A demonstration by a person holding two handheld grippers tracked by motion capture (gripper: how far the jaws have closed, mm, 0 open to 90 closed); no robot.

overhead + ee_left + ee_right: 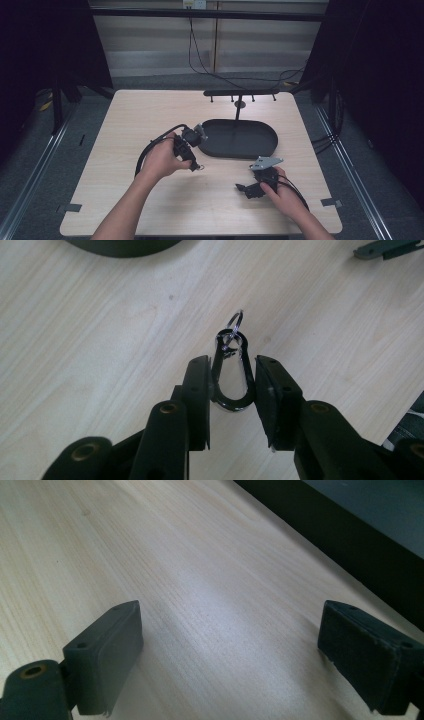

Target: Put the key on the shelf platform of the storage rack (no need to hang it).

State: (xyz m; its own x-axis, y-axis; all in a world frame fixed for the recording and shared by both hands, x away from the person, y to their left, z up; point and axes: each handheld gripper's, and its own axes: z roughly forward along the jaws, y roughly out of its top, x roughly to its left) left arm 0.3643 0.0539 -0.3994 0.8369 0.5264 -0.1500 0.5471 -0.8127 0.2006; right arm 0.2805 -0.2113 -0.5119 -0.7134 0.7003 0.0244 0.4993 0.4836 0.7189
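The left gripper [232, 385] is pinching a black carabiner [233, 377] across its long sides, jaws pressed against both flanks, with a small silver key ring [234, 322] hanging through the clip's far end. In the high view the same left gripper [196, 162] is hovering over the middle of the table [125, 125], just in front of the near-left edge of the dark oval tray [270, 145], and the ring is dangling below it, clear of the wood. The step in hand is probably carrying the clip toward the stand [241, 93], a short post rising from the tray's far side with a crossbar and a row of small pegs pointing down. To do it well, the person should be keeping the squeeze steady on the flat flanks so the clip is not twisting, and turning the hand so the free loop of the ring is facing a peg rather than the jaws; a slow approach should stop the ring from swinging. The right gripper [230, 655] is resting low over the table with its jaws spread wide and nothing between them, and in the high view this right gripper [250, 190] is lying near the front edge, well apart from the clip. The tray is holding nothing loose as far as the dark surface lets me judge, and the pegs are looking bare.
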